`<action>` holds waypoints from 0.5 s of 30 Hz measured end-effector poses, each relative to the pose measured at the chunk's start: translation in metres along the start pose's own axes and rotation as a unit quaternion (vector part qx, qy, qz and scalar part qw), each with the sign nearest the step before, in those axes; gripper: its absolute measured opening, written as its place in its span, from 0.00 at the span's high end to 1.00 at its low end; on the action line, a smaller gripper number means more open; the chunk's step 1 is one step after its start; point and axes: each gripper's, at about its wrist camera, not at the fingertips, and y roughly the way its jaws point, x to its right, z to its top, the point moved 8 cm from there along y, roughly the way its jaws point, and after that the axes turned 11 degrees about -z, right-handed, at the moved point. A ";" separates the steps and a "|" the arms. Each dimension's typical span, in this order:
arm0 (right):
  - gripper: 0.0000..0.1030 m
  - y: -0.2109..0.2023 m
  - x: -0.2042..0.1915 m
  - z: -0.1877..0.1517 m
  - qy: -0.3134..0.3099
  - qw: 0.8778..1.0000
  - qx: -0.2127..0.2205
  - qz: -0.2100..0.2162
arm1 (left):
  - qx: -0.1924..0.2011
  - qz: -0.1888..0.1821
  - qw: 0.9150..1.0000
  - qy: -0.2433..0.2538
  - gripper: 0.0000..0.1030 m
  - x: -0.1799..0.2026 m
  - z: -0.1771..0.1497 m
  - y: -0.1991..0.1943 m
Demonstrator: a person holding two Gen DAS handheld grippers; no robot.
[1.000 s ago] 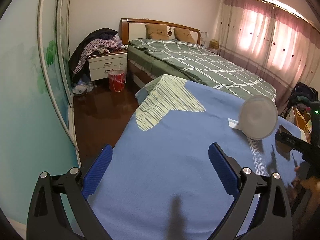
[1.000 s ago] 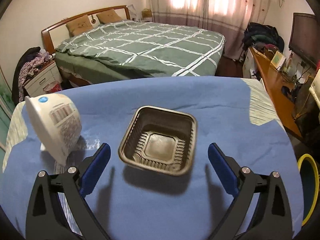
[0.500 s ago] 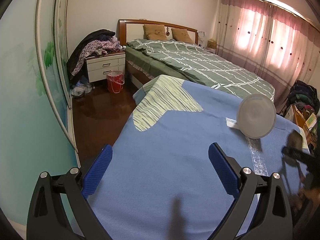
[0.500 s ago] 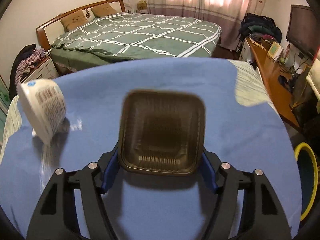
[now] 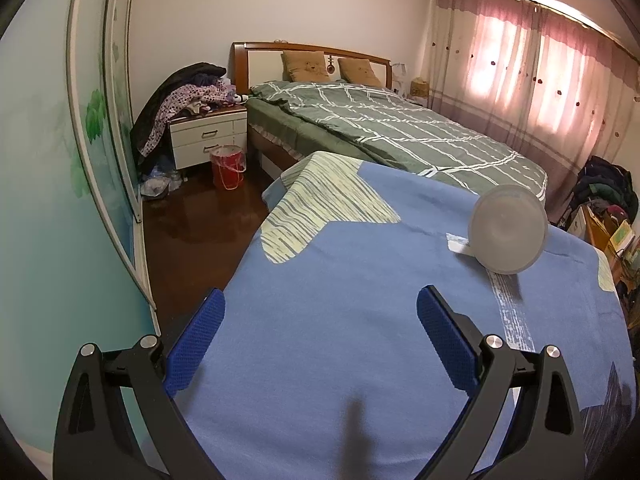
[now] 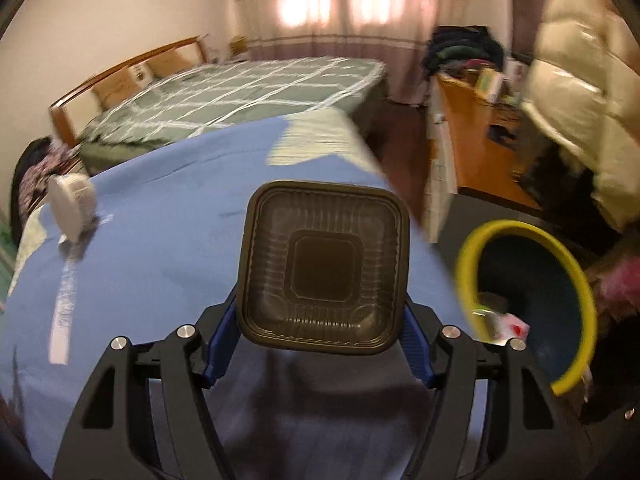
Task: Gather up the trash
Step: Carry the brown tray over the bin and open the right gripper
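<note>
Presently the right gripper (image 6: 322,336) is clamped on the dark plastic tray (image 6: 323,266), held above the blue cloth (image 6: 168,184) near its right edge, beside the yellow-rimmed bin (image 6: 532,296). Left gripper (image 5: 318,334) spread apart, holding nothing. White bowl (image 5: 507,229) lies tipped toward the cloth's far edge.
</note>
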 end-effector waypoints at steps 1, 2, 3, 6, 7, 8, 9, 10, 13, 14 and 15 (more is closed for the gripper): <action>0.36 -0.001 0.012 -0.002 0.008 1.000 0.002 -0.010 | 0.001 0.000 1.000 0.002 0.07 0.001 0.000 0.000; 0.36 0.000 0.028 -0.003 0.019 1.000 0.004 -0.022 | 0.001 0.001 1.000 0.003 0.07 0.001 0.000 -0.001; 0.36 0.001 0.042 -0.005 0.030 0.999 0.004 -0.032 | 0.002 0.000 1.000 0.005 0.07 0.002 0.000 -0.001; 0.36 0.006 0.085 -0.011 0.066 0.996 -0.001 -0.059 | 0.004 0.000 1.000 0.008 0.07 0.003 0.000 -0.002; 0.36 0.010 0.099 -0.012 0.080 0.994 -0.005 -0.070 | 0.005 0.000 1.000 0.008 0.07 0.004 0.000 -0.003; 0.36 0.013 0.107 -0.013 0.089 0.993 -0.008 -0.077 | 0.005 0.000 1.000 0.009 0.07 0.004 0.000 -0.003; 0.36 0.016 0.119 -0.015 0.102 0.991 -0.012 -0.086 | 0.006 0.000 1.000 0.010 0.07 0.004 0.000 -0.003; 0.36 0.019 0.125 -0.017 0.110 0.989 -0.015 -0.093 | 0.006 0.001 1.000 0.011 0.07 0.005 0.000 -0.003; 0.36 0.027 0.146 -0.021 0.145 0.984 -0.031 -0.102 | 0.008 0.001 1.000 0.016 0.07 0.006 0.000 -0.005; 0.36 0.028 0.149 -0.019 0.150 0.982 -0.031 -0.106 | 0.009 0.001 1.000 0.018 0.07 0.007 0.001 -0.005; 0.36 0.029 0.153 -0.019 0.157 0.981 -0.030 -0.112 | 0.010 0.002 1.000 0.020 0.07 0.008 0.001 -0.006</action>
